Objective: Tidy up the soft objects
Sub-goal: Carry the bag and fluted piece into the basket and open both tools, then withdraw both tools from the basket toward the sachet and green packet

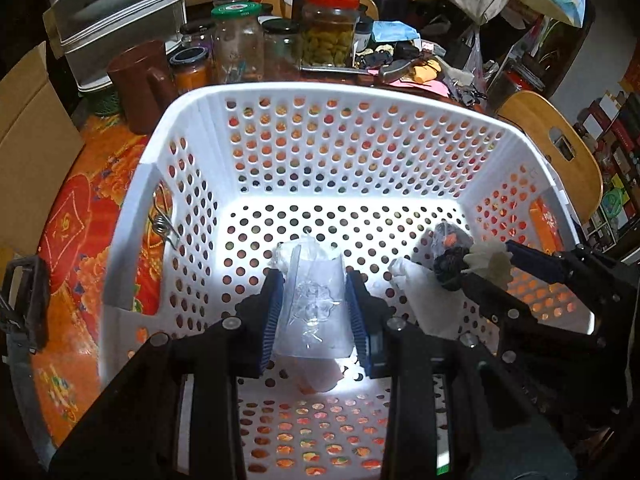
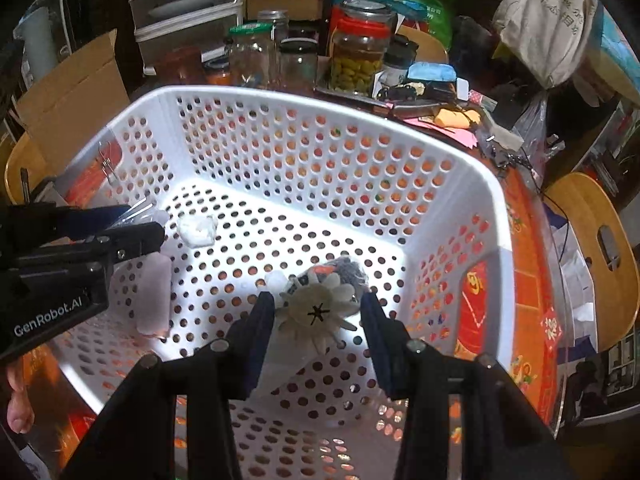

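fingers of the left gripper [image 1: 314, 304], in the left wrist view, are clenched on a clear plastic packet [image 1: 310, 312] with something pale inside; its blue pads press on both sides, and the packet hangs inside the white perforated basket [image 1: 132, 240], over its floor. to the right in that view, the right gripper [image 1: 486, 268] holds a bundle with a cream flower-shaped piece [image 1: 490, 262] and a dark knitted bit [image 1: 450, 268], a white pouch trailing below it. behind the basket, on the table [image 1: 80, 220] with its red-orange cover, stand glass jars, one with a red lid [image 1: 329, 32] full of green-yellow contents.

in the right wrist view, the right fingers bracket the cream flower-shaped piece [image 2: 316, 312]. the left pad touches it; whether the right pad does, i cannot tell, so the grip looks one-sided. the left gripper [image 2: 156, 224] comes in from the left, its packet [image 2: 150, 296] dangling.

risks, as i judge them: the bundle is loosely caught and could slip out early or tumble apart; the slick packet might slide between the pads; and with both grippers crowded into one basket they could knock each other or snag the wall's holes.

readable writing: "genrobot.ai" on the left gripper's body, and a "福" on the table cover. the print on the cloth bag is too small to read.
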`<control>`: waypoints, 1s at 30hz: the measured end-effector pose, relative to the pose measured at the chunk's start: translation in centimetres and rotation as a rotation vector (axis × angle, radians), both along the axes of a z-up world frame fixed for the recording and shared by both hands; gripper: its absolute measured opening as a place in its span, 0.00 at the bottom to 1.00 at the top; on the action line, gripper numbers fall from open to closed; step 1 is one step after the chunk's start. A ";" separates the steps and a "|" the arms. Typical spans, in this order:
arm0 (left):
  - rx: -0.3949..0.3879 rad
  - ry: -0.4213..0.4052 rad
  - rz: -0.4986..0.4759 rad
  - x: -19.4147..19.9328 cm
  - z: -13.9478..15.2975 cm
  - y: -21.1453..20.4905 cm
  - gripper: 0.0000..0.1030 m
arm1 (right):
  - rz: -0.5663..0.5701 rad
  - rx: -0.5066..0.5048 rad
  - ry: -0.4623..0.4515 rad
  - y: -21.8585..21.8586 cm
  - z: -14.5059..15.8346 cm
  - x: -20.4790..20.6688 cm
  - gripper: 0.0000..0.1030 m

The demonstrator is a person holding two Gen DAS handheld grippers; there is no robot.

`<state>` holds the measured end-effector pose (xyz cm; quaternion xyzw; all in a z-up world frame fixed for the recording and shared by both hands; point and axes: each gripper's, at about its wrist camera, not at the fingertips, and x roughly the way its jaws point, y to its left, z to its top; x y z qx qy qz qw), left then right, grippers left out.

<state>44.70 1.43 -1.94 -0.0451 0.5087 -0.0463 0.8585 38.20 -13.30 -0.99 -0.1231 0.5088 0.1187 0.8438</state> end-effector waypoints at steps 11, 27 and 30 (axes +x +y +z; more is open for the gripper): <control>-0.042 -0.053 -0.013 -1.8 2.0 0.1 0.64 | 0.011 0.069 -0.061 -0.7 2.7 -1.7 0.76; 0.072 -0.223 -0.025 -14.2 8.4 0.6 0.90 | 0.006 0.134 -0.201 -5.6 7.7 -10.9 0.90; 0.074 -0.242 -0.031 -17.9 7.6 1.0 0.93 | 0.025 0.149 -0.224 -6.2 6.8 -14.0 0.90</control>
